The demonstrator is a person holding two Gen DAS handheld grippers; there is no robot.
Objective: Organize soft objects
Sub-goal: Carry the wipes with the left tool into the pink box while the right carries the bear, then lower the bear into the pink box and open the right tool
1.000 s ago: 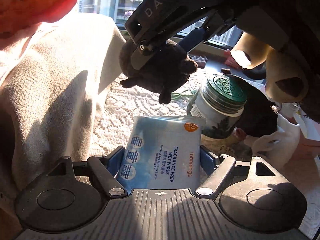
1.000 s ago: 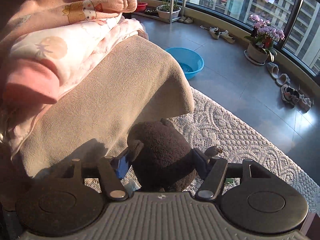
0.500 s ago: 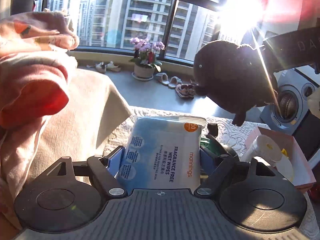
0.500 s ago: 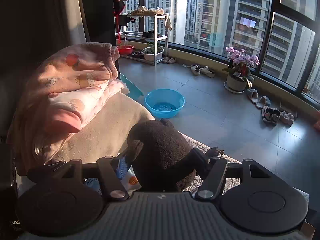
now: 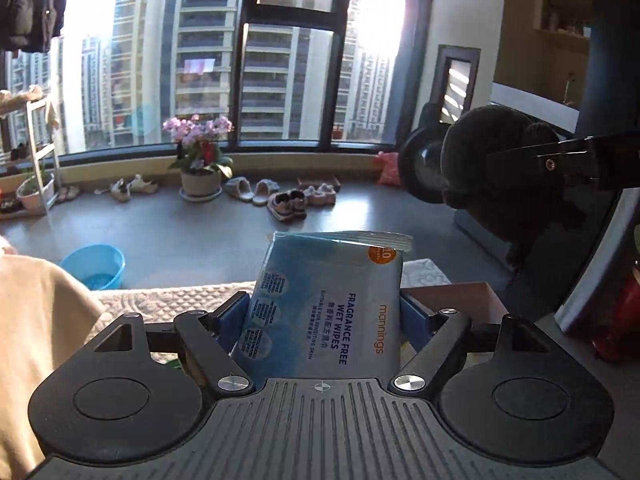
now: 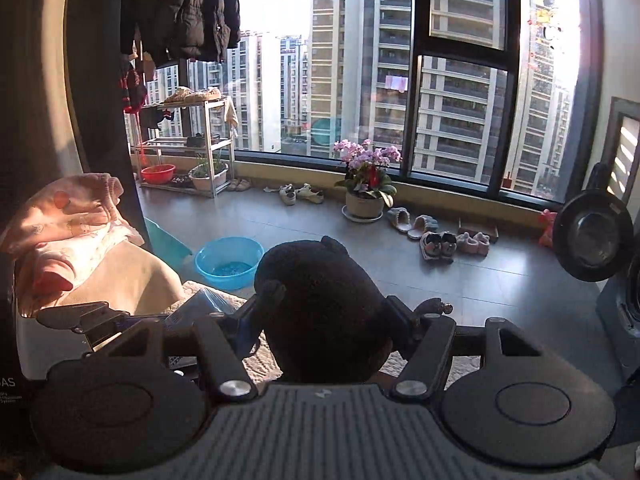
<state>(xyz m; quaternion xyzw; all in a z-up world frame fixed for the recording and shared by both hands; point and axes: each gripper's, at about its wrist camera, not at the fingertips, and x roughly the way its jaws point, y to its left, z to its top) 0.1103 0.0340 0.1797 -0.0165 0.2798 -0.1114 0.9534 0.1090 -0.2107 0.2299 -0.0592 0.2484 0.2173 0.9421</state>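
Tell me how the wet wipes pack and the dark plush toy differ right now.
The wet wipes pack is flat, blue and printed with text; the plush toy is rounded, fuzzy and dark brown, with no print. The pack is clamped in the left hand-held gripper; the toy sits in the right hand-held gripper. The pack stands on edge, while the toy bulges above its jaws. Both are soft, held off the floor.

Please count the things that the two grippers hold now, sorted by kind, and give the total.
Packs of wet wipes: 1, in the left gripper
Dark plush toys: 1, in the right gripper
Total: 2
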